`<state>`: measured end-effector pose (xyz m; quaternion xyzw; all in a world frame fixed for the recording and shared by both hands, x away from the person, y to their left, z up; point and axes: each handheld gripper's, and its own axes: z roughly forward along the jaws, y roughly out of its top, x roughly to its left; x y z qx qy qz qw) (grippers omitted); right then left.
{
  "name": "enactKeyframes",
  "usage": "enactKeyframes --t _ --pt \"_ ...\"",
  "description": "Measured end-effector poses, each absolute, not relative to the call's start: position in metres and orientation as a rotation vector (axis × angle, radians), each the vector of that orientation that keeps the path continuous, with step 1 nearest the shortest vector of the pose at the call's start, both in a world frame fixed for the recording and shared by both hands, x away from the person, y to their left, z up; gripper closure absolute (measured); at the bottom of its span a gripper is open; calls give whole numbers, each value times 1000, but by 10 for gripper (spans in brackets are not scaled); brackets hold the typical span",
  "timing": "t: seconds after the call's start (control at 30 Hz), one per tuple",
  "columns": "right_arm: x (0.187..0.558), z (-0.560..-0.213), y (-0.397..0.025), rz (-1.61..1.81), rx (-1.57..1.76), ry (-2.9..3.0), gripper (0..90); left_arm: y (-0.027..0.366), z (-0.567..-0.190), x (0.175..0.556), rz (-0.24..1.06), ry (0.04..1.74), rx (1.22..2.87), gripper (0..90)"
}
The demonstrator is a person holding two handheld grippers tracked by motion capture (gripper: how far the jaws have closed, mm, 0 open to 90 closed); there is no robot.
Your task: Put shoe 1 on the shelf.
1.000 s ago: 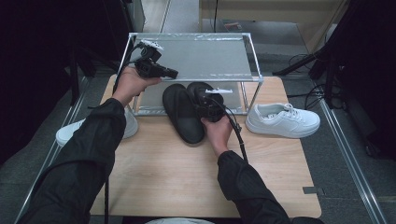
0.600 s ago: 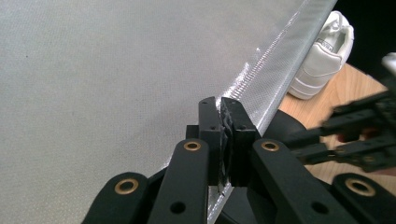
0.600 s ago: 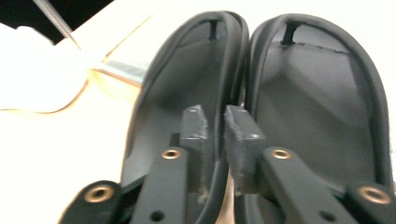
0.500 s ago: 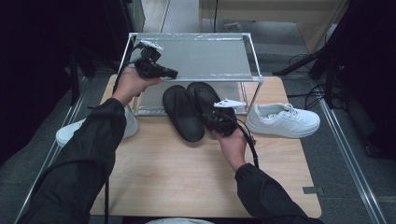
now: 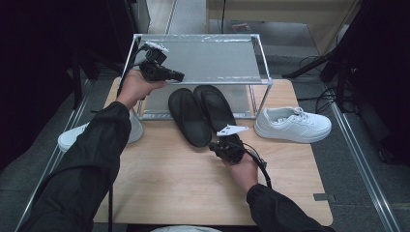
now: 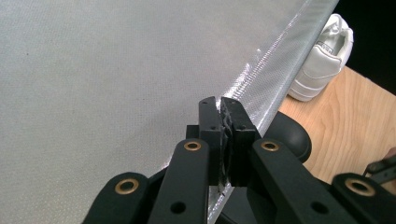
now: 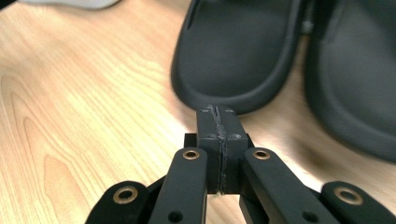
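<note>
Right now the person seems to be between grasps, with two black rubber flat sandals as the things being worked on. The left black sandal (image 5: 189, 116) and the right black sandal (image 5: 216, 108) lie side by side on the light wooden tabletop (image 5: 159, 179), their toe ends tucked under the low metal-framed rack with a grey mesh top (image 5: 208, 60).

The right hand-held gripper (image 5: 215, 146) sits low over the tabletop just in front of the sandals' heel ends; in the right gripper view its jaws are pressed together on nothing, pointing at the rounded heel of the nearer sandal (image 7: 238, 56) but not touching it. The left hand-held gripper (image 5: 177, 76) is held up at the rack's front left edge, and in the left gripper view its jaws are also closed and empty, just at the silver-taped rim of the mesh (image 6: 275, 74).

A white lace-up sneaker (image 5: 292, 124) stands on the tabletop to the right of the rack, and another white shoe (image 5: 96, 135) is partly hidden by the left sleeve.

I judge the step to be an approach to a sandal. The next move would call for spreading the right jaws, then closing them over the heel rim.
</note>
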<state>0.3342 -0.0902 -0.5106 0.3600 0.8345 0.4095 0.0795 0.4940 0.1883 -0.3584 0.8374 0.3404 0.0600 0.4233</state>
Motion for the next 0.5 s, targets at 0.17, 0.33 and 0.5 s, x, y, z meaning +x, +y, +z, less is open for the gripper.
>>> enactKeyframes --t 0.17,0.33,0.5 --pt "340 -517 -81 1189 1063 2484 900 189 -360 493 145 855 2083 884" --pt "347 -519 -74 1218 1087 2470 900 189 -360 493 144 857 2081 883" --pt "356 -520 -61 1233 1109 2447 900 190 -360 494 143 856 2081 884"
